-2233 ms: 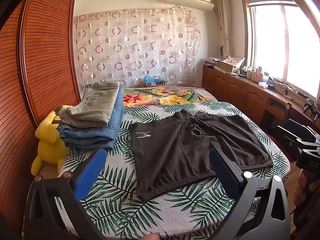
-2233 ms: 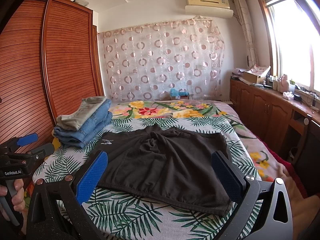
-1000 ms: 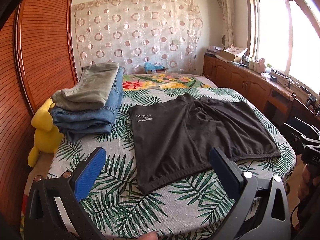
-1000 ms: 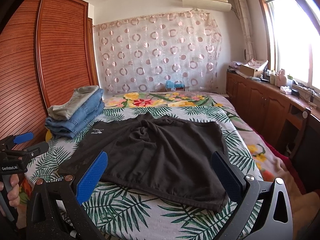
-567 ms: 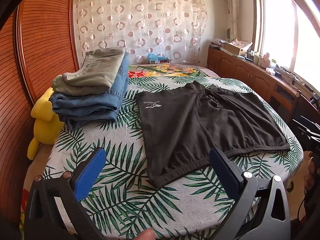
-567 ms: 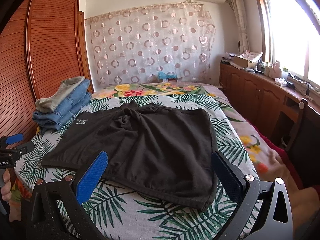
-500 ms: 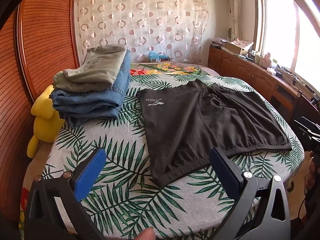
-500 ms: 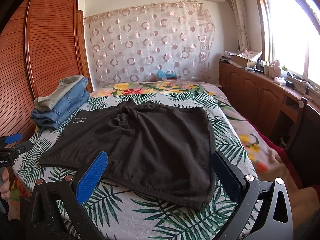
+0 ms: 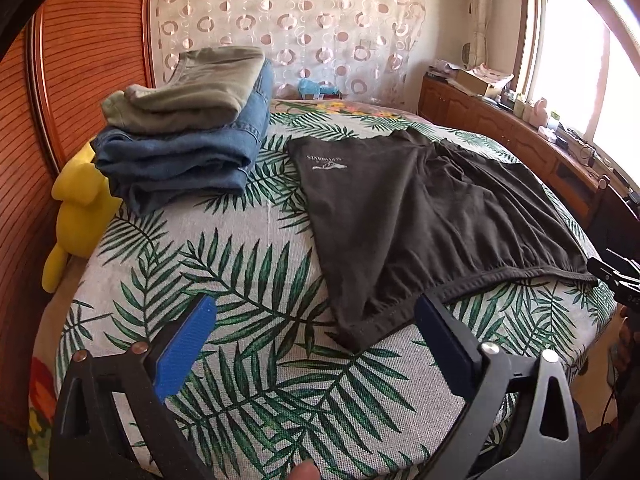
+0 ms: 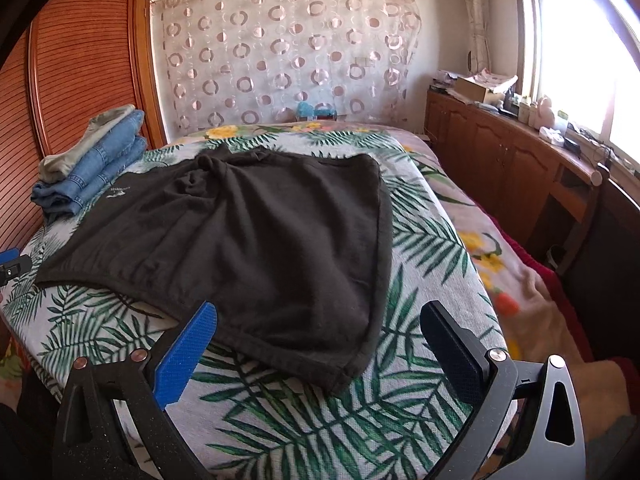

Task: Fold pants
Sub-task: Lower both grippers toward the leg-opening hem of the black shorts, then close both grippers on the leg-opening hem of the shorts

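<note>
1. Left gripper (image 9: 316, 328): jaws spread wide apart, holding nothing. It sits above the leaf-print bed cover (image 9: 248, 280), with the near corner of the shorts' waistband between its blue pads (image 9: 184, 344). The lower frame is cut off by the picture edge.
2. Right gripper (image 10: 320, 332): jaws spread wide apart, empty, above the other near corner of the shorts. Only a small part of it shows at the right edge of the left view.
3. Shorts (image 10: 256, 236): dark soft knit, lying flat and unfolded on the bed, waistband nearest, legs pointing away. The small white print (image 9: 326, 163) on one leg is too small to read.
4. Folded stack (image 9: 188, 128): blue denim under olive cloth, just left of the shorts, not touching them.
5. Yellow plush toy (image 9: 80, 208): partly hidden behind the bed edge.
6. Curtain (image 10: 288, 52): sheer, with a ring pattern, behind the bed.
</note>
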`<state>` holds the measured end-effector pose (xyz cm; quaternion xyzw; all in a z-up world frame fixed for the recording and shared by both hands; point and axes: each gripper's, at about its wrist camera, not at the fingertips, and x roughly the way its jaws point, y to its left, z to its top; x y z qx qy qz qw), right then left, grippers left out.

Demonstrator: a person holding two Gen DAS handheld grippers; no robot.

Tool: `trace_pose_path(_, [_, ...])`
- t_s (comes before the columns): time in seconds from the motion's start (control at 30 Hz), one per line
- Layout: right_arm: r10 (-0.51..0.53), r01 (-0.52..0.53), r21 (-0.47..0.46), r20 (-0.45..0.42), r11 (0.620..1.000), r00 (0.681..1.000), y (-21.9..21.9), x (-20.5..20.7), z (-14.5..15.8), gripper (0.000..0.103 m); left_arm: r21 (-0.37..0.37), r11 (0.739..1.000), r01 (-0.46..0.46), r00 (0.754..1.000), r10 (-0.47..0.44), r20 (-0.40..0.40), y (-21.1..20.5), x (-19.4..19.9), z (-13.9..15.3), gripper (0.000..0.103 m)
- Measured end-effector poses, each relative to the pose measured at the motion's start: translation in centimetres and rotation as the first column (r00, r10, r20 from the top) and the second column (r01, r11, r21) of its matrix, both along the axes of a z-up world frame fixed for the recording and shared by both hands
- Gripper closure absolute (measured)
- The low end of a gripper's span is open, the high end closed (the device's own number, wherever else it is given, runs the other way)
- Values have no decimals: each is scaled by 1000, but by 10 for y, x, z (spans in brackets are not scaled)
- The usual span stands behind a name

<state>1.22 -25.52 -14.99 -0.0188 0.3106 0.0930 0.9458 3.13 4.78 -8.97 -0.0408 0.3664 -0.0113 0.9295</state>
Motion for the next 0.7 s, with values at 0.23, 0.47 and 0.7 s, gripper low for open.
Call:
trace_pose_path(0.23, [-17,19,31,-52,999,999,-9,-11,14,13,-90,994,56,998,-59,-33,-2,7,-10,38])
trace_pose_path(0.47, [-14,19,65,-81,998,997,-20,-29,22,30,-91,993,76,996,-80,-35,-9,5,-15,58])
trace_pose_path(0.7, [14,-9,59,-78,998,997,-1,-38,38,58,-54,995,78,996,-80,-32,-14,1,-16,61])
